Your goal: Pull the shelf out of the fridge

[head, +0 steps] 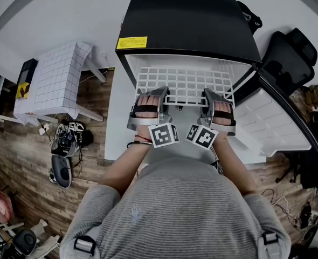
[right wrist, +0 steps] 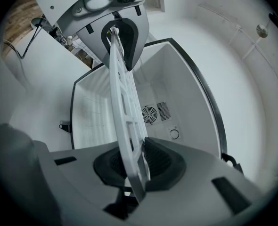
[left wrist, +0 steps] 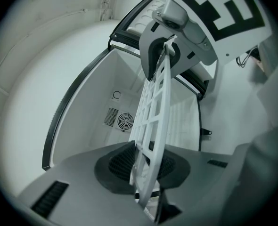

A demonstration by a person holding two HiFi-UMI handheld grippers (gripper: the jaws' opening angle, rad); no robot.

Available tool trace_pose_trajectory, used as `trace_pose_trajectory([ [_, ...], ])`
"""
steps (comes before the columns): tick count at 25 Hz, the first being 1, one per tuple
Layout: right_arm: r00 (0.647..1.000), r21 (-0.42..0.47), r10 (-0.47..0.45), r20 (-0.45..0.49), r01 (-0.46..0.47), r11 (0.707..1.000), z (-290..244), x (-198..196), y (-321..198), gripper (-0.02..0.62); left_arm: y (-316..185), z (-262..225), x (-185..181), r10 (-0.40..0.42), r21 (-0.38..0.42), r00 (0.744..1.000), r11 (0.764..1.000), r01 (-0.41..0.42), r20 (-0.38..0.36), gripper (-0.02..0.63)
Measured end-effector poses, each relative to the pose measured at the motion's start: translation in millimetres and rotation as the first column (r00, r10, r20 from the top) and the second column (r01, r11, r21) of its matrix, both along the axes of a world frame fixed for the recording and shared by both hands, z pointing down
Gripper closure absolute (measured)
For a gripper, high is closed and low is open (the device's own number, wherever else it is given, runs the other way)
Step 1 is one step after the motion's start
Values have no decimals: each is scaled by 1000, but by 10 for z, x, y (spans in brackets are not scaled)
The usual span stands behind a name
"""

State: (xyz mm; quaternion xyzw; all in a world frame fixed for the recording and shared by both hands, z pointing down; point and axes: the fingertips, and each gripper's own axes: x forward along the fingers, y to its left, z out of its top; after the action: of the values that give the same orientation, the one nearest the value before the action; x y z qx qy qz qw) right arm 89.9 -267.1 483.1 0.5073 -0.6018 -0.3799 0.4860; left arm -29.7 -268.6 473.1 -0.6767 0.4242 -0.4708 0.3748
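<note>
Left claw (head: 160, 92) and right claw (head: 209, 93) each clamp the white shelf (head: 186, 80), partly out of the open fridge (head: 191, 20).

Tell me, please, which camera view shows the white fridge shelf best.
Head view: the shelf shows its grid flat from above, partly out of the fridge. Each gripper view shows it only edge-on, clamped by the left tool or right tool.
</note>
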Motion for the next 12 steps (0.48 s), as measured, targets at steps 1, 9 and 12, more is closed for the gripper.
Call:
trace_pose_trajectory([
  [1,1000,0,0,1,0,1000,-5,3,18,546,18,-7,4,-1,1,1000,1000,1,-4,528],
  [9,1000,-1,2,3,-2,1000,4,-17,155,546,150,27,-16,1,-6,1000,1000,-1,-8,528],
  [12,1000,7,-4,2,4,1000,20,-14,197,546,187,23,-10,3,15,1000,1000,-3,-3,528],
])
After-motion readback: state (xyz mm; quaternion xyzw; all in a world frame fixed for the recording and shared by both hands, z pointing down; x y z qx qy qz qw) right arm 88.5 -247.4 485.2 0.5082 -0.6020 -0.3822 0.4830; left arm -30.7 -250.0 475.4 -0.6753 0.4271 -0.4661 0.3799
